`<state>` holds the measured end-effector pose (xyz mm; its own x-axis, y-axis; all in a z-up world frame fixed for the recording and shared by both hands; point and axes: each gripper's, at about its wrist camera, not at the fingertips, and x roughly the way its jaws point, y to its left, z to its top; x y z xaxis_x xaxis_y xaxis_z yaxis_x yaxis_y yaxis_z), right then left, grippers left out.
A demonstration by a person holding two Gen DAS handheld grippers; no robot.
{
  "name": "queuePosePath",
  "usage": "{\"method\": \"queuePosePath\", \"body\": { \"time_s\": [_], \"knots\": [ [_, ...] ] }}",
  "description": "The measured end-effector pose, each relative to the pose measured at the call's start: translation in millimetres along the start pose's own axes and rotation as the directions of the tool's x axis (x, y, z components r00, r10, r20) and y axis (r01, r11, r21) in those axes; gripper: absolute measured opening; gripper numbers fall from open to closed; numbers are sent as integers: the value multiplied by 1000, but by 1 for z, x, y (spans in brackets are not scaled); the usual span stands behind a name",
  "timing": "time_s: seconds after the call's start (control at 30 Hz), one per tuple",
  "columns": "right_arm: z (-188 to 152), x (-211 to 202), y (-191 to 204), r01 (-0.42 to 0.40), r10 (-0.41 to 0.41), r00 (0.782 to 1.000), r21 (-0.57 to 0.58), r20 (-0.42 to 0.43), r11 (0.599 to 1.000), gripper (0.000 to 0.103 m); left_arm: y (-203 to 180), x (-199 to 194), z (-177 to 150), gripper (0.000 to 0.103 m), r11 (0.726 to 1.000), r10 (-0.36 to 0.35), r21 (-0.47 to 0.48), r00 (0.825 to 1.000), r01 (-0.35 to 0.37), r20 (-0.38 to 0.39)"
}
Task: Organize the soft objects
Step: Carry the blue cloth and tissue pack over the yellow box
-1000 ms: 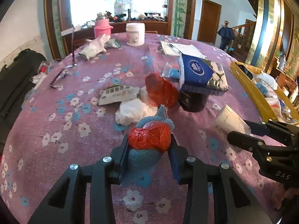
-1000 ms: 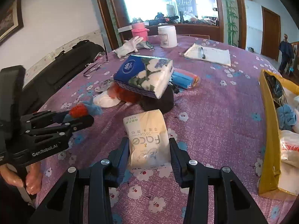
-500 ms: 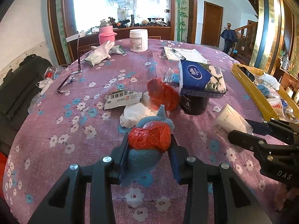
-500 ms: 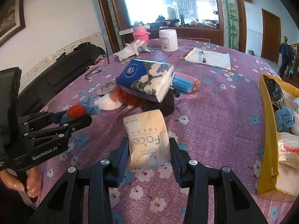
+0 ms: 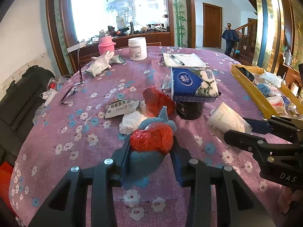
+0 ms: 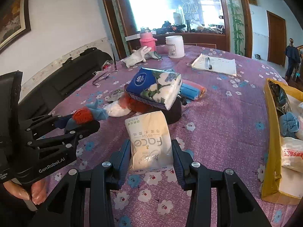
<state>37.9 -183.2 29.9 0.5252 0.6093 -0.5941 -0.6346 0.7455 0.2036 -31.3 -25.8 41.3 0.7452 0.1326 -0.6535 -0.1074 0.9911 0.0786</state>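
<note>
The left gripper (image 5: 151, 151) has lifted slightly, still pinching the blue-and-red bundle (image 5: 149, 141), while the right gripper (image 6: 151, 151) stays clamped on the tissue pack (image 6: 149, 138).

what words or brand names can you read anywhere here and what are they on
"GenRobot.AI": side of the left gripper.
"DAS": body of the right gripper.
"Face" and "TISSUE", seen upside down: cream tissue pack held in the right gripper.
Chinese print on the flat white packet: too blurred to read.
Logo on the blue tissue pack: no letters legible.
White jar label and notepad writing: too small to read.
</note>
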Motion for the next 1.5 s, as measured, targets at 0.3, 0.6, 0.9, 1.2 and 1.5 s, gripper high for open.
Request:
{"method": "queuePosePath", "body": {
  "time_s": [0.3,0.6,0.9,1.2,1.5],
  "knots": [
    [1,-6,2,-25,25,999,0,29,1000,45,-6,-7,1,37,1000,18,22,1000,-18,21],
    [3,-15,4,-55,55,996,0,67,999,45,-10,-14,2,37,999,28,40,999,-30,36],
    [5,-25,0,-79,76,992,24,105,997,45,-18,-24,3,37,997,44,65,997,-48,55],
    [7,-30,-6,-92,85,989,51,125,994,46,-25,-30,4,37,995,50,87,997,-55,66],
    [24,-72,-47,-67,30,974,164,223,984,45,-52,-46,46,37,987,-125,111,990,117,65]
  ]
}}
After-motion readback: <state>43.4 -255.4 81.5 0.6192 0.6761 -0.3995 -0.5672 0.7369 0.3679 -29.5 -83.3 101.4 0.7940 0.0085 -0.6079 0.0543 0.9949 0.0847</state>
